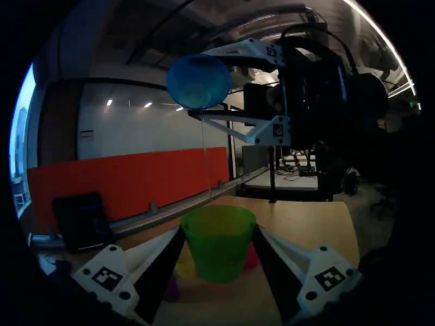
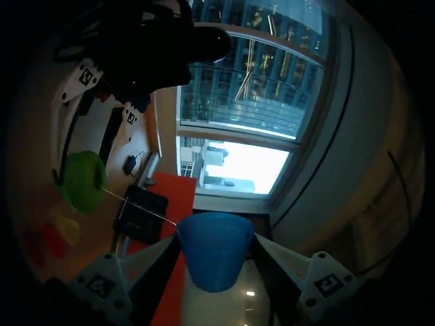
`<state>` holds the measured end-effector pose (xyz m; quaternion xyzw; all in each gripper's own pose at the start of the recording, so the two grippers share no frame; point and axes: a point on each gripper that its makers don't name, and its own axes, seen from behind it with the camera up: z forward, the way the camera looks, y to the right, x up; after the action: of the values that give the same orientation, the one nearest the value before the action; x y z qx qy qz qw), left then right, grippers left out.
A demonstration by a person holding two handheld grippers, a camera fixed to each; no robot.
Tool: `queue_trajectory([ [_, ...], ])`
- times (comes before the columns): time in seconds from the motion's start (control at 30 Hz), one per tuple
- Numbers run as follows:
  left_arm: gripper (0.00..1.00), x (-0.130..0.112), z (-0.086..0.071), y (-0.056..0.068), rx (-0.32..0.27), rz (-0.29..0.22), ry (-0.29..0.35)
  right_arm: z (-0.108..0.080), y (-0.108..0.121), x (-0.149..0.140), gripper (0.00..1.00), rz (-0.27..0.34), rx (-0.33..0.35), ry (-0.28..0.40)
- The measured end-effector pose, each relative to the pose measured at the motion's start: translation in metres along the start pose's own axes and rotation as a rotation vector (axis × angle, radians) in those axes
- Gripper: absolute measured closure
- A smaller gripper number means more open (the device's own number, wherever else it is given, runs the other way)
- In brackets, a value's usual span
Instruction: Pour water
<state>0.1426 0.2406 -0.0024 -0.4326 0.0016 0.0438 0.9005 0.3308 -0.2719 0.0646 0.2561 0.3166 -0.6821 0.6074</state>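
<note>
Translucent green cup (image 1: 219, 250); blue cup (image 2: 215, 255). Orange-red wall panel (image 1: 130, 179). Pale tan table (image 1: 315, 217). On left gripper (image 1: 219, 231): white fingers, black inner faces, black-and-white square markers. Also yellow cup (image 2: 69, 228), red cup (image 2: 51, 239), purple cup (image 1: 173, 288).

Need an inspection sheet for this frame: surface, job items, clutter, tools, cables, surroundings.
Surface: light wooden tabletop, dimly lit.
Job's things: green translucent plastic cup upright; blue plastic cup tilted above it; thin water stream running from blue to green.
Clutter: small yellow cup and small red cup on the table near the green cup; black flat device by the orange panel.
Grippers: left tool shut on the green cup; right tool shut on the blue cup.
Cables: black adapter with cord on the table.
Surroundings: orange wall panel; large window with buildings outside.
</note>
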Motion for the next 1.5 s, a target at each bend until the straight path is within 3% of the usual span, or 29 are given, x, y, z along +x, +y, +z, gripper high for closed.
queue_trajectory([
  [0.47, 0.14, 0.003, 0.001, -0.002, 0.006, -0.001, 0.008, -0.002, -0.003, 0.018, 0.1, -0.095, 0.0, 0.023],
  [0.67, 0.14, 0.005, -0.001, -0.001, 0.008, 0.003, 0.011, -0.002, -0.005, 0.017, 0.1, -0.042, -0.005, 0.014],
  [0.83, 0.14, 0.009, -0.002, -0.001, 0.009, 0.008, 0.019, -0.002, -0.005, 0.009, 0.1, 0.11, -0.012, -0.004],
  [1.2, 0.14, 0.011, -0.003, -0.003, 0.019, 0.022, 0.02, -0.011, -0.004, 0.0, 0.1, 0.558, -0.018, -0.003],
  [1.5, 0.14, 0.014, -0.005, -0.006, 0.027, 0.039, 0.022, -0.019, -0.011, 0.014, 0.1, 0.904, -0.003, 0.009],
])
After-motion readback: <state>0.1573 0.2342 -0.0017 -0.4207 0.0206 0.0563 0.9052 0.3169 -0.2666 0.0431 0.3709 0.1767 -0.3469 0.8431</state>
